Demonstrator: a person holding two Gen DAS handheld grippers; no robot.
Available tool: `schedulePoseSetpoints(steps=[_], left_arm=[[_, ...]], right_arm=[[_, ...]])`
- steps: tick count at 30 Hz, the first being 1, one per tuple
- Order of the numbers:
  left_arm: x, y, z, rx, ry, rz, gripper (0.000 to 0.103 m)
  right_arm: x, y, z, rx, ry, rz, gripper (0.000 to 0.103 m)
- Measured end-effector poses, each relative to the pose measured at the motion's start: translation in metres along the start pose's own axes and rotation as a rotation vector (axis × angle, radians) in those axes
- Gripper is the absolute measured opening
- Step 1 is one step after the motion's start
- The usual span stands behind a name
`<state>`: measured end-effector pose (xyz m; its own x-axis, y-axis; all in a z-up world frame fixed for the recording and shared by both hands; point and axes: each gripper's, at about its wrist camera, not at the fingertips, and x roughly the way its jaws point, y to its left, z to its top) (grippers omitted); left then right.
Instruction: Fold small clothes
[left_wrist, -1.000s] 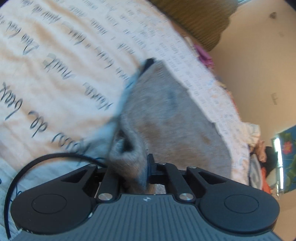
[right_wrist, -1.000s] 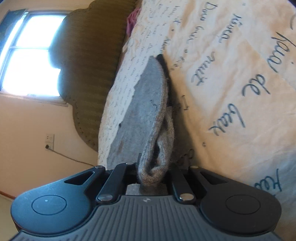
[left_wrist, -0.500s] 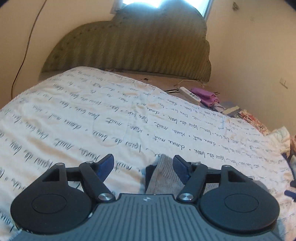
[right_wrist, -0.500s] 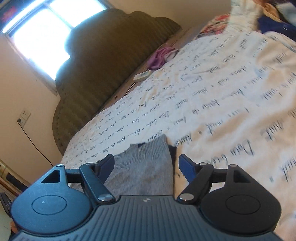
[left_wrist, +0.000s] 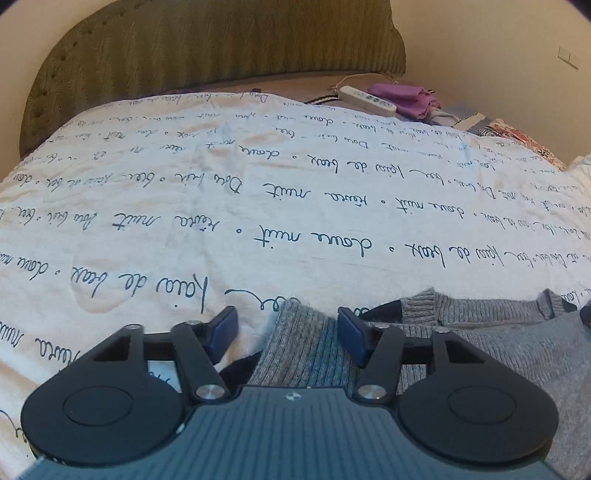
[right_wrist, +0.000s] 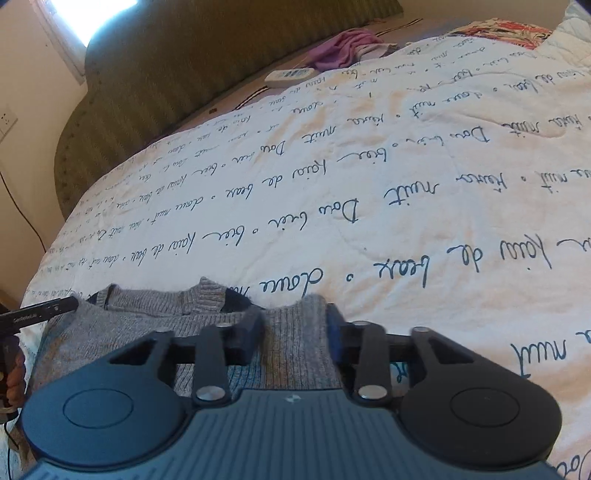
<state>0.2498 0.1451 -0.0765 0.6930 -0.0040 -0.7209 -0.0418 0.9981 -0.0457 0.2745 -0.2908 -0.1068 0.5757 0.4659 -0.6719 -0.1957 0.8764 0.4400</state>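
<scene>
Both grippers have let go since a second ago: the grey knit sweater (left_wrist: 480, 339) that hung pinched between them now lies flat on the script-printed quilt (left_wrist: 295, 206). Its ribbed strap sits between the spread fingers of the left gripper (left_wrist: 287, 328); the right gripper (right_wrist: 293, 328), fingers parted, straddles the other strap. Beyond lie a white power strip (left_wrist: 367, 99), purple cloth (left_wrist: 406, 99) and an olive headboard (left_wrist: 207, 48).
</scene>
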Motion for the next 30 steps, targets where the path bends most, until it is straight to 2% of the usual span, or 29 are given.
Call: schedulePoseSetpoints(steps=[1,2,5,8,11,14,15,17,18,20,22,23,24,25,26,27,28,30], left_arm=[[0.000,-0.001,0.001,0.014,-0.005,-0.021,0.015],[0.000,-0.005,0.002,0.035,-0.019,-0.038,0.002],[-0.011,-0.016,0.004,0.106,-0.090,-0.024,0.004],[-0.019,-0.013,0.011,0.098,-0.149,0.002,0.004],[-0.003,-0.007,0.013,0.076,-0.084,0.051,0.004],[0.011,-0.005,0.004,0.089,-0.036,0.092,0.005],[0.008,-0.005,0.002,0.088,-0.046,0.095,0.007],[-0.006,-0.005,0.001,0.085,-0.072,0.106,0.023],[-0.017,-0.008,0.002,0.088,-0.094,0.110,0.024],[-0.044,-0.016,0.001,0.100,-0.156,0.121,0.038],[-0.071,-0.034,-0.003,0.130,-0.214,0.080,0.075],[-0.079,-0.045,-0.006,0.155,-0.238,0.049,0.079],[-0.083,-0.057,-0.010,0.189,-0.252,0.025,0.081],[-0.081,-0.070,-0.014,0.232,-0.248,0.007,0.081],[-0.075,-0.082,-0.018,0.270,-0.232,0.000,0.081],[-0.066,-0.090,-0.022,0.290,-0.211,0.006,0.081],[-0.055,-0.095,-0.027,0.291,-0.179,0.017,0.078],[-0.030,-0.093,-0.033,0.265,-0.084,0.039,0.071]], right_arm=[[0.001,0.003,0.001,-0.014,0.002,0.003,0.019],[0.001,0.003,0.001,-0.018,0.001,0.007,0.012],[-0.011,-0.001,0.004,0.010,-0.057,0.029,0.007],[-0.022,-0.012,0.007,0.063,-0.116,0.035,0.007],[-0.014,-0.024,0.002,0.089,-0.096,-0.017,0.006],[-0.007,-0.031,-0.003,0.132,-0.094,-0.008,0.005],[-0.008,-0.031,-0.003,0.145,-0.100,-0.004,0.006],[-0.014,-0.031,-0.001,0.173,-0.104,-0.010,0.008],[-0.020,-0.030,0.001,0.181,-0.105,-0.032,0.009],[-0.037,-0.021,0.003,0.162,-0.146,-0.060,0.009],[-0.054,-0.005,0.001,0.131,-0.196,-0.036,0.010],[-0.058,0.007,0.000,0.103,-0.198,-0.017,0.012],[-0.057,0.021,-0.002,0.063,-0.187,-0.006,0.015],[-0.053,0.036,-0.005,0.013,-0.176,-0.009,0.025],[-0.047,0.049,-0.009,-0.032,-0.168,-0.018,0.038],[-0.038,0.061,-0.012,-0.079,-0.157,-0.030,0.047],[-0.029,0.068,-0.016,-0.112,-0.146,-0.048,0.063],[-0.012,0.074,-0.022,-0.130,-0.130,-0.087,0.064]])
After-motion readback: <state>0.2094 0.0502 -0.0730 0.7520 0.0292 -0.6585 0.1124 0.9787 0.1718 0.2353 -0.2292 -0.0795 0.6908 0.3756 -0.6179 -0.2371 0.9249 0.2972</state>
